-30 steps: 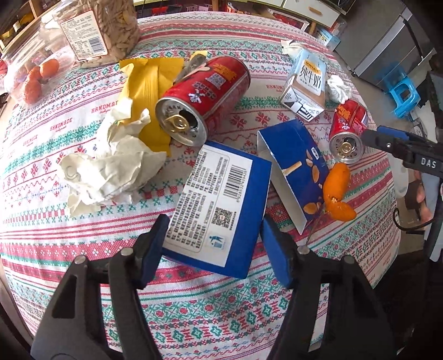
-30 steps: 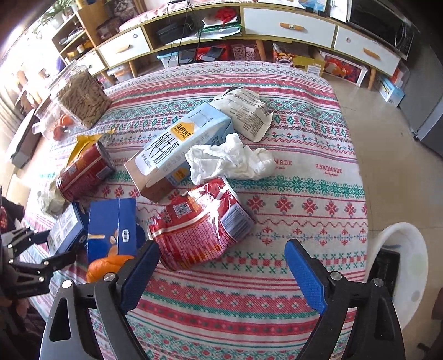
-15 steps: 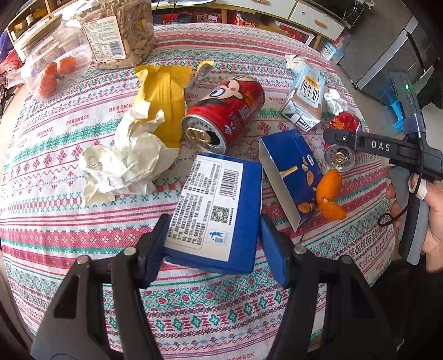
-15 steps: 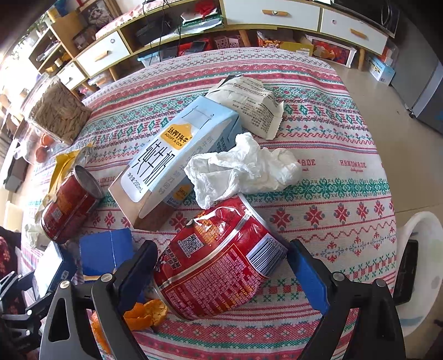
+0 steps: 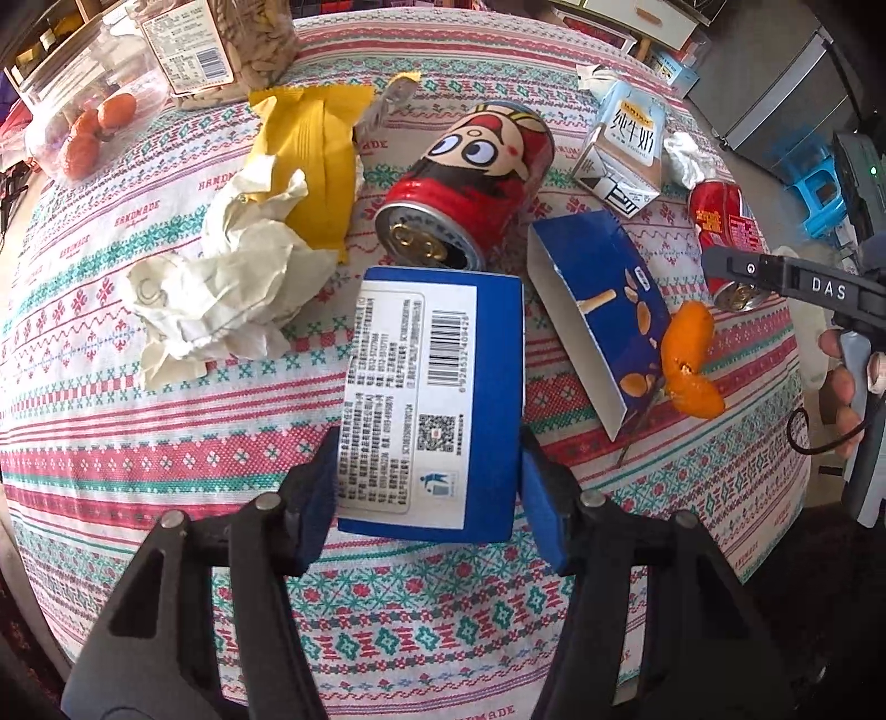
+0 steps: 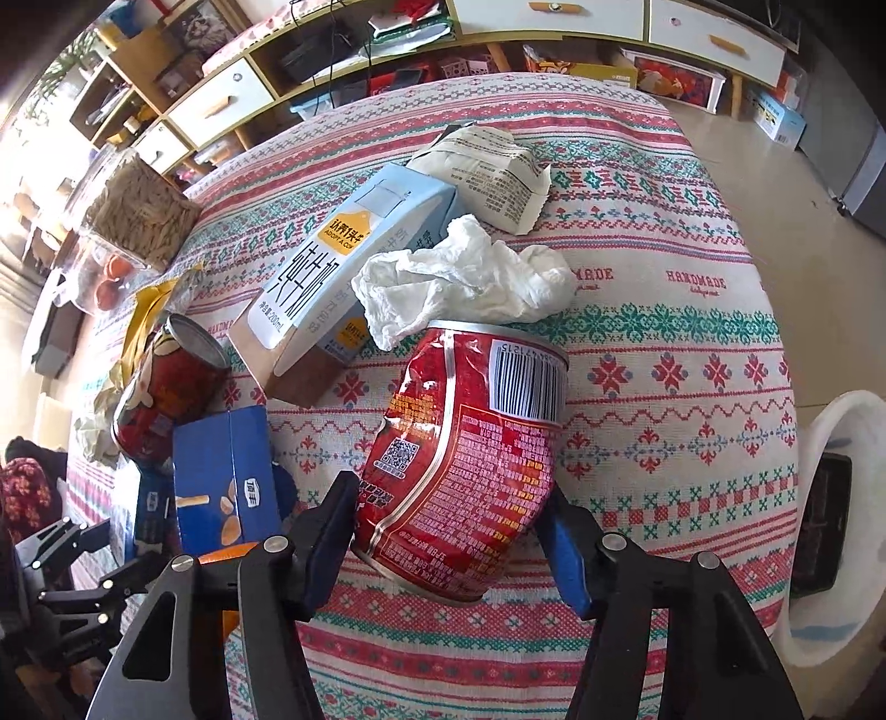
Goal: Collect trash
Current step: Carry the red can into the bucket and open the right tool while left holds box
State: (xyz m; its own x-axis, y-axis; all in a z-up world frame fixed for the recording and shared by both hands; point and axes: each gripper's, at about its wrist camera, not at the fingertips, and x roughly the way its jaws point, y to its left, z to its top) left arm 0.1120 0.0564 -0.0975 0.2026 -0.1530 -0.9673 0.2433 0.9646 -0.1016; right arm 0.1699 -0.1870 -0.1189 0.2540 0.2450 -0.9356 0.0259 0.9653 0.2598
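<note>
Left gripper (image 5: 429,487) points steeply down, jaws closing, pads against something between them. Right gripper (image 6: 451,540) likewise steeply down, jaws closing, pads against what they hold.

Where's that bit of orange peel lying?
In the left wrist view the orange peel lies at the right on the tablecloth, against the open blue box, below the crushed can.

A home living room is showing here. A patterned tablecloth (image 6: 664,310) is covering the table. Drawered shelving (image 6: 554,22) is standing at twelve o'clock.
</note>
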